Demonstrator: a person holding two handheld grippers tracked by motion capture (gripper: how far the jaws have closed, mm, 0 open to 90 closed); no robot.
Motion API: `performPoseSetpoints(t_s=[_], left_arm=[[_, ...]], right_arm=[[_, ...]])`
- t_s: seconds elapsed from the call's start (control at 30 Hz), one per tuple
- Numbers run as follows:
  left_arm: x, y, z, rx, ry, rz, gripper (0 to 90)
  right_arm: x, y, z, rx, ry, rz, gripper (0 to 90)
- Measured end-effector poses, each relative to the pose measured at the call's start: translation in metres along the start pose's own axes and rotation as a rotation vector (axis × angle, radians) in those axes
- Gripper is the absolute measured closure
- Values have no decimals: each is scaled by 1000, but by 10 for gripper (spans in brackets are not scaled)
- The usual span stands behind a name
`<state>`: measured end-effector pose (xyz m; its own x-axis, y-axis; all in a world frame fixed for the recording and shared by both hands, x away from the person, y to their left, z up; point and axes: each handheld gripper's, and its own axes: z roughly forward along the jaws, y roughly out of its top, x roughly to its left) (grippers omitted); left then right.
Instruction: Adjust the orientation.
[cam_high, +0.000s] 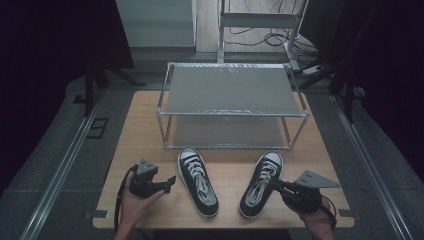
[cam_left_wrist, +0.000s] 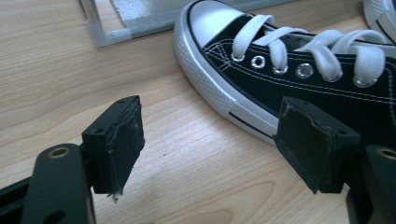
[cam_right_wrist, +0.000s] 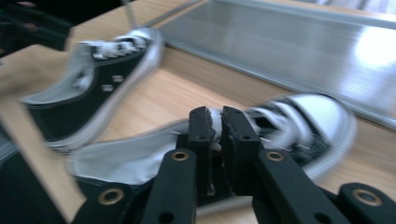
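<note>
On the wooden table (cam_high: 145, 120) amid dark surroundings, the left hand-held gripper (cam_high: 170, 182) gapes; the right hand-held gripper (cam_high: 274, 183) seemingly pinches a shoe (cam_high: 260, 186).

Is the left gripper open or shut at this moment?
Open. In the left gripper view its two black jaws stand wide apart with bare table between them; the left gripper grips nothing, beside the shoe.

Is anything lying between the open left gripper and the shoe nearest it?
Nothing visible. Bare wooden table separates the left gripper from the left shoe; the rack stands farther back, beyond the toe.
</note>
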<state>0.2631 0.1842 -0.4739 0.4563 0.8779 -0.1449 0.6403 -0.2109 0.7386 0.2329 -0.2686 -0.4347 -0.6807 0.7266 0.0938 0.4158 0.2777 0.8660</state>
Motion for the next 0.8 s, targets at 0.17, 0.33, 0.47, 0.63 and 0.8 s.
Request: performPoseSetpoints(t_s=[0.17, 0.33, 0.47, 0.63, 0.8], left_arm=[[-4, 2, -1, 4, -9, 11, 236], [-6, 2, 0, 12, -14, 23, 235], [-7, 2, 0, 13, -17, 28, 235], [-8, 2, 1, 22, -21, 31, 235], [-11, 2, 1, 29, -29, 37, 235]], right_arm=[[21, 6, 11, 5, 74, -30, 884], [36, 10, 23, 22, 121, -51, 894], [51, 9, 39, 46, 159, -69, 894], [60, 8, 52, 72, 187, -70, 894], [70, 6, 62, 95, 205, -73, 894]])
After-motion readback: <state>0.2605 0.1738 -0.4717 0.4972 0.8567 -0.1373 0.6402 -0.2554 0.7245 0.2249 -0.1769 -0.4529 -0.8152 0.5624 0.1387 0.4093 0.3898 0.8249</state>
